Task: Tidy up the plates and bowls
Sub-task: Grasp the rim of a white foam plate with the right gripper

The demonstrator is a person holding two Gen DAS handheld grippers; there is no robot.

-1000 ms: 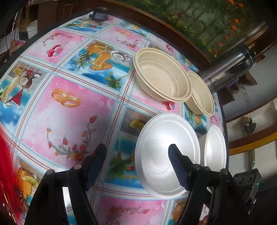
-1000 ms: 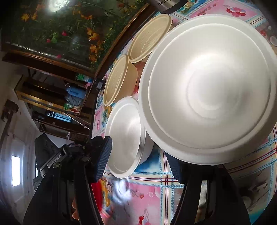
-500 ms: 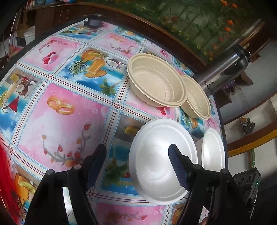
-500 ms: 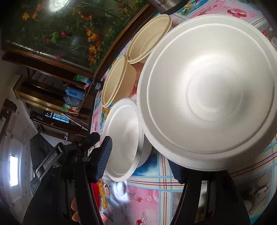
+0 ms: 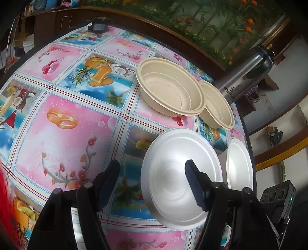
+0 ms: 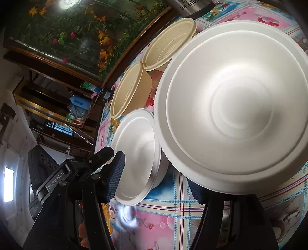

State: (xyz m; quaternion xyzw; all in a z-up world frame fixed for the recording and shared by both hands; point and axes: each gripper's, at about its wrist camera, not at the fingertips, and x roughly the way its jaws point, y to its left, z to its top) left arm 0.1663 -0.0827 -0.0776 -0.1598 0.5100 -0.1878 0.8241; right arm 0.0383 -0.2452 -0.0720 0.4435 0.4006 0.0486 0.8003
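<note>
Two white foam plates and two beige ribbed bowls sit on a flowered tablecloth. In the left wrist view, my left gripper [image 5: 152, 180] is open, its right finger over the big white plate [image 5: 173, 178]; a smaller white plate [image 5: 238, 163] lies to the right. The large beige bowl [image 5: 169, 92] and small beige bowl [image 5: 217, 107] stand behind. In the right wrist view, my right gripper [image 6: 156, 178] is open around the near rim of the smaller white plate [image 6: 138, 153]; the big white plate [image 6: 236, 107] fills the right, hiding the right fingertip. Both beige bowls [image 6: 130, 90] [image 6: 169, 44] stand behind.
A steel thermos [image 5: 248, 73] lies at the table's far right edge; it also shows in the right wrist view [image 6: 192, 5]. A small black object [image 5: 98, 27] sits at the far edge. The table's right edge [image 5: 248, 138] runs close by the smaller plate. The patterned cloth [image 5: 77, 100] spreads left.
The left gripper has drawn back and risen a little, so the plates and bowls sit further in view. The right gripper has shifted slightly nearer the plates. Both stay open.
</note>
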